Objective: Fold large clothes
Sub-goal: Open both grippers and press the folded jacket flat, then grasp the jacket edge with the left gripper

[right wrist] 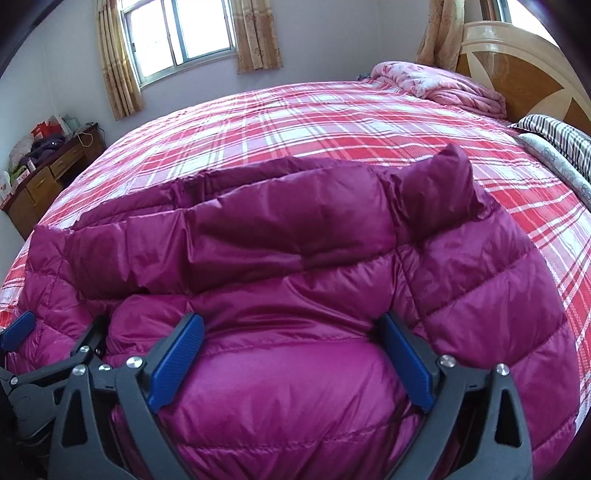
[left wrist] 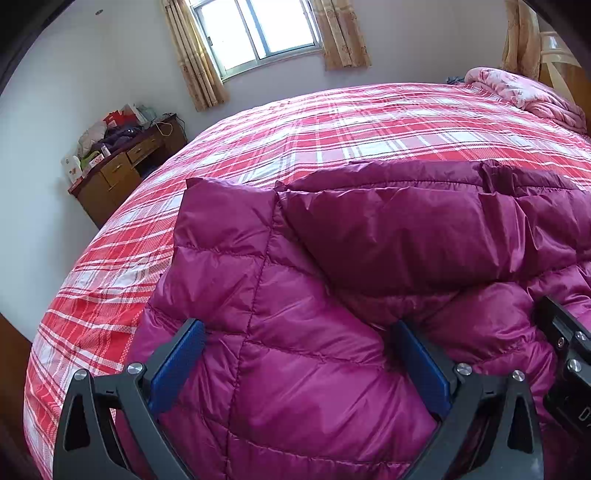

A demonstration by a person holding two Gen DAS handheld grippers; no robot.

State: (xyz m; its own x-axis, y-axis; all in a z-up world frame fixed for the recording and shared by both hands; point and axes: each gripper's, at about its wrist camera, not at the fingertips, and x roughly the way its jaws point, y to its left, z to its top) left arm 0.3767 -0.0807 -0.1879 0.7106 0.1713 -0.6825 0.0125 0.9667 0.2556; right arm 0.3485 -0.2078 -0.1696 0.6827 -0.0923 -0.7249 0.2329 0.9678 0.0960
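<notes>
A magenta quilted down jacket (left wrist: 332, 258) lies partly folded on the bed, near its front edge; it also shows in the right wrist view (right wrist: 295, 258). My left gripper (left wrist: 295, 332) is open, its blue pads (left wrist: 177, 365) spread wide over the jacket's left part, with puffy fabric bulging between them. My right gripper (right wrist: 290, 328) is open too, its pads (right wrist: 406, 362) standing either side of a bulge of the jacket's right part. The left gripper (right wrist: 18, 332) shows at the left edge of the right wrist view.
The bed has a red and white plaid cover (left wrist: 332, 122). A pink folded quilt (right wrist: 443, 85) and a striped pillow (right wrist: 557, 136) lie by the wooden headboard (right wrist: 517, 66). A cluttered wooden desk (left wrist: 122, 166) stands by the far wall under a window (left wrist: 255, 33).
</notes>
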